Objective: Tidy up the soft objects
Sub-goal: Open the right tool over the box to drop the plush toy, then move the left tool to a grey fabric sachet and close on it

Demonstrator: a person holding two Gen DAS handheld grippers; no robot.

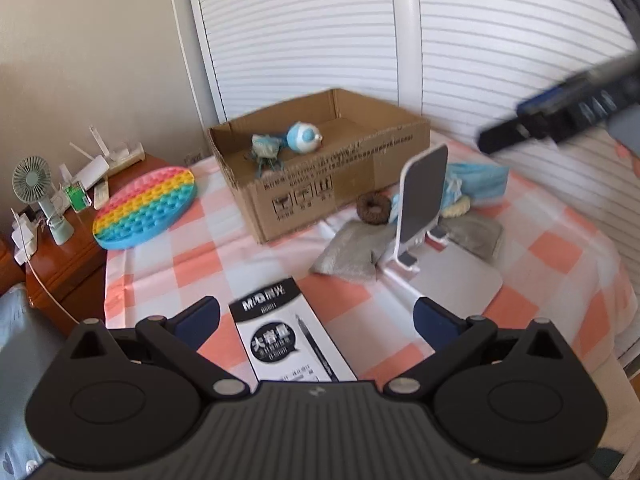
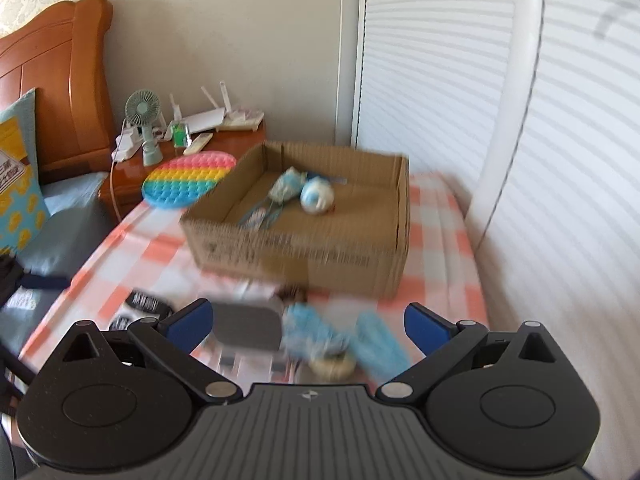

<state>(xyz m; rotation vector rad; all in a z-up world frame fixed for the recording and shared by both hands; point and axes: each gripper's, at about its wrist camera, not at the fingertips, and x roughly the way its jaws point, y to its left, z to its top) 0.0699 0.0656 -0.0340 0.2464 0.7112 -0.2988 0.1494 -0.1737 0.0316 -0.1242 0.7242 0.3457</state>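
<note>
A black-and-white pen box [image 1: 289, 340] lies between the left gripper's [image 1: 316, 318] wide-apart jaws. The right gripper [image 2: 310, 326], jaws also spread and empty, hangs over blue masks [image 2: 340, 338]. A blue-white plush [image 1: 305, 137] sits inside the cardboard box [image 1: 332, 188].

A black-and-white pen box [image 1: 288, 344] lies on the checked tablecloth [image 1: 160, 264] just ahead of the left tool, between its fingers. Farther ahead to the right a white phone stand [image 1: 424, 204] stands upright. Far left, a wooden nightstand [image 1: 76, 248] carries a green fan [image 1: 34, 184] and a white router [image 1: 96, 164]. White blinds [image 1: 320, 28] hang behind.
</note>
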